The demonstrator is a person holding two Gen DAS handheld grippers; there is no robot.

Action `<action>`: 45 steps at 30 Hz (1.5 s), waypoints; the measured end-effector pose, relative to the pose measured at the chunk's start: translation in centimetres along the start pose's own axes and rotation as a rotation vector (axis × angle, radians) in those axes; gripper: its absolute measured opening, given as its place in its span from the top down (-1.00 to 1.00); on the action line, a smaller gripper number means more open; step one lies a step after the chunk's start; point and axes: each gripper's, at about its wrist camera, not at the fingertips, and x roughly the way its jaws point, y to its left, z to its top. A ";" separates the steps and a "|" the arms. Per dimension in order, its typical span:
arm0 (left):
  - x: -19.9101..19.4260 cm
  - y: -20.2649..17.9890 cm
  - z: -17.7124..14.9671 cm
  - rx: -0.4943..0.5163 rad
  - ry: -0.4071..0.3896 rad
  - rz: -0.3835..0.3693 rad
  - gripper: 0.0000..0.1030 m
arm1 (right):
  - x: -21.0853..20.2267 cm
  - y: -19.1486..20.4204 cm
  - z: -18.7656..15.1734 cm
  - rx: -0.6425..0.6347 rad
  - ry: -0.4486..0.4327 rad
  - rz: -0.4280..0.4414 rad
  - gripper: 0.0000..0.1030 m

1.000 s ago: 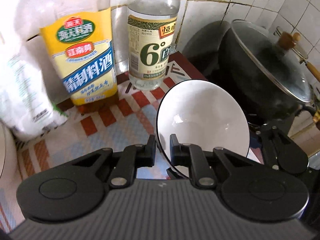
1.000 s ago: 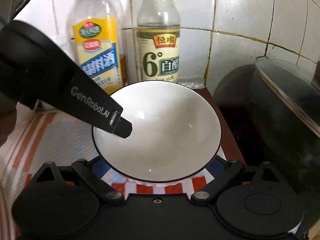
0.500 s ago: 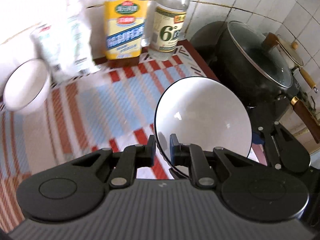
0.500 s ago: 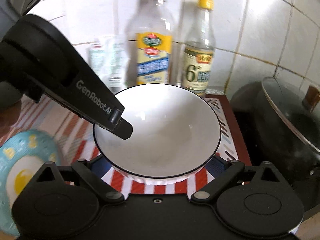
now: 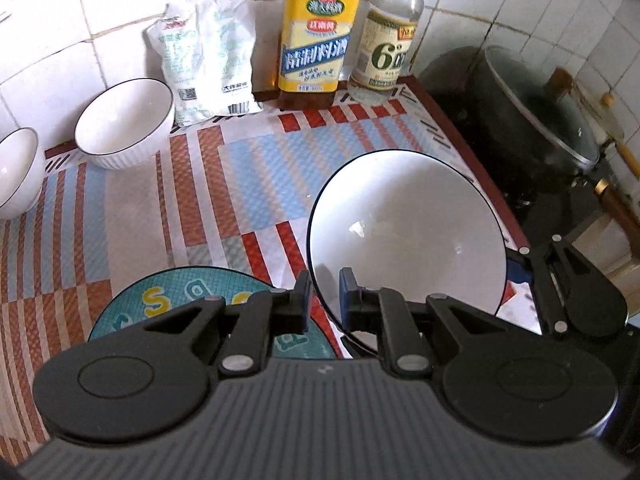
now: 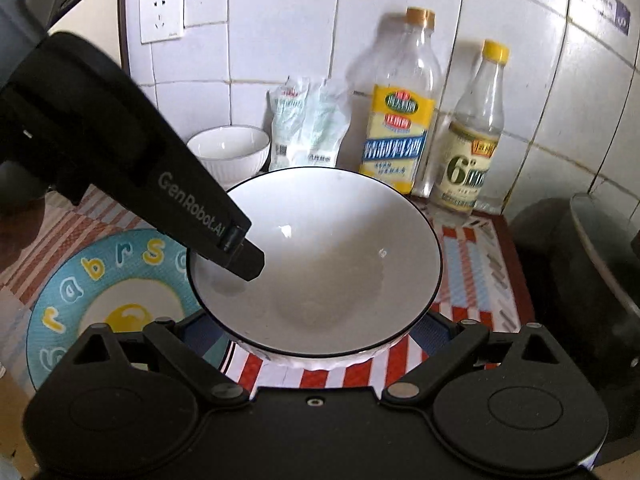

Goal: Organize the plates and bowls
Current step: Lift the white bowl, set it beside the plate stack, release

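We pinch the near-left rim of the wide white bowl with our left gripper; the right gripper cradles it, spread wide. 2 small bowls sit far left.

Two fisheye views, each from behind its own gripper, look down close on one bowl – the left from its left rim, the right from its near side; both face the bottles behind it.
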 end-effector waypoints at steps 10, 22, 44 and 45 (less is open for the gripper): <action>4.9 0.4 0.8 0.044 0.052 -0.038 0.76 | 3.1 -1.4 -1.8 0.101 0.058 -0.030 -0.92; 7.5 1.1 1.4 0.006 0.119 -0.030 0.77 | 5.3 -1.9 -2.3 0.154 0.117 -0.018 -0.92; -3.4 1.5 -1.0 -0.096 0.037 -0.008 0.21 | -1.9 -0.6 -2.8 0.063 0.081 0.070 -0.91; -4.2 1.5 -1.3 -0.098 0.031 0.001 0.20 | -2.7 -0.4 -2.5 0.054 0.064 0.074 -0.91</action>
